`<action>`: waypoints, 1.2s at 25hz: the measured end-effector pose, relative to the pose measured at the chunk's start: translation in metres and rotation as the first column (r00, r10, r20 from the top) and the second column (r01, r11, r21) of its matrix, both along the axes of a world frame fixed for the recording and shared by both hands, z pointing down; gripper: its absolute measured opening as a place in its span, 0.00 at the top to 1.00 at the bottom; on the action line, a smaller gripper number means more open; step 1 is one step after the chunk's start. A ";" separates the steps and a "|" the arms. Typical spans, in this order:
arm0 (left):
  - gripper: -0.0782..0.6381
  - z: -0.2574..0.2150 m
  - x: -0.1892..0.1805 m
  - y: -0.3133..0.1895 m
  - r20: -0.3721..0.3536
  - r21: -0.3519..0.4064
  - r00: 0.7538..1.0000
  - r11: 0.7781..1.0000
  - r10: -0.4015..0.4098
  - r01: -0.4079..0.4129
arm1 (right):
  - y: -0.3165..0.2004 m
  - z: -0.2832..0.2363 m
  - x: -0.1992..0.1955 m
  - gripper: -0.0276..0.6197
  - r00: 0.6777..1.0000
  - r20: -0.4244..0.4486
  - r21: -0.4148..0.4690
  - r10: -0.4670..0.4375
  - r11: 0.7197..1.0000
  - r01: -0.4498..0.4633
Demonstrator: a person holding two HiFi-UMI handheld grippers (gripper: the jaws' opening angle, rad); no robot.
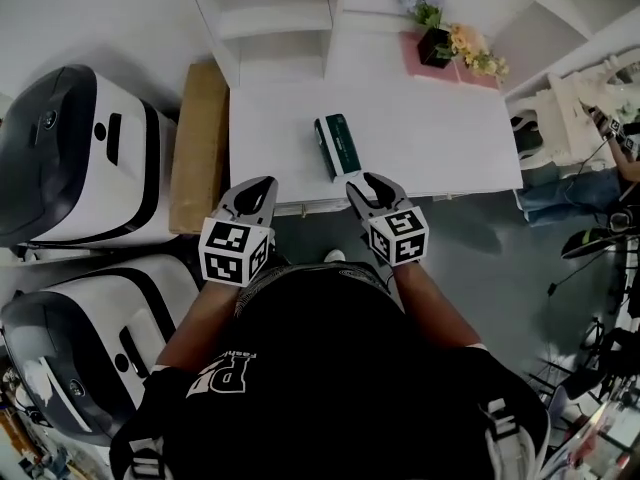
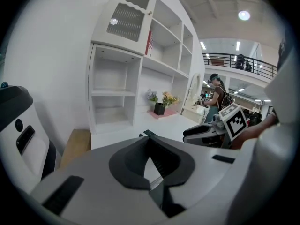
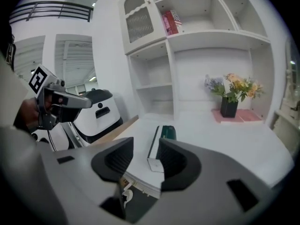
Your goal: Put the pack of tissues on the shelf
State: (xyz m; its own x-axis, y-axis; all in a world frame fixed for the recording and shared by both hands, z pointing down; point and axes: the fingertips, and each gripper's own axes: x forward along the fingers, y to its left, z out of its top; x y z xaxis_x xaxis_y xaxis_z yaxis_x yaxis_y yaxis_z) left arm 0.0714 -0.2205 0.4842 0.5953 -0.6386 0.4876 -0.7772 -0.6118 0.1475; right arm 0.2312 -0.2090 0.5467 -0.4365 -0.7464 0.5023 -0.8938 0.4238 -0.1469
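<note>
The green and white pack of tissues [image 1: 337,146] lies flat on the white table [image 1: 440,128], close to its near edge. My right gripper [image 1: 362,182] hovers at that edge just short of the pack, jaws open; in the right gripper view the pack [image 3: 154,163] shows through the gap of the right gripper [image 3: 146,144], not touched. My left gripper [image 1: 265,183] is level with it, left of the pack, its tips together and empty. In the left gripper view only the pack's corner [image 2: 148,133] peeks over the left gripper [image 2: 149,137]. White shelf unit [image 1: 275,18] stands behind the table.
A black flower pot [image 1: 436,43] on a pink mat sits at the table's far right. A cardboard box [image 1: 200,143] stands left of the table, beside two white and black machines [image 1: 80,158]. Open shelf bays [image 3: 154,97] face the table. A person [image 2: 218,97] stands far off.
</note>
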 end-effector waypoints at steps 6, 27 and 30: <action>0.87 0.022 -0.024 -0.031 0.026 -0.041 0.999 0.999 0.032 -0.031 | -0.024 0.030 -0.008 0.59 0.997 -0.041 -0.061 0.067 0.996 -0.069; 0.87 0.027 -0.077 -0.104 0.005 -0.060 0.995 0.993 0.102 -0.101 | -0.070 0.131 0.003 0.37 0.944 -0.260 -0.136 0.205 0.960 -0.246; 0.87 0.025 -0.084 -0.110 -0.003 -0.056 0.995 0.993 0.102 -0.102 | -0.072 0.131 0.003 0.37 0.939 -0.273 -0.136 0.209 0.958 -0.253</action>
State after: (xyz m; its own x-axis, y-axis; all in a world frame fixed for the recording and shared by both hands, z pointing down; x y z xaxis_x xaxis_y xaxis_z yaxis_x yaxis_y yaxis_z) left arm -0.0121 -0.3302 0.5092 0.6559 -0.5462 0.5211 -0.7111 -0.6787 0.1836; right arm 0.2343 -0.2810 0.6776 -0.1044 -0.7075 0.6989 -0.9806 0.1903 0.0461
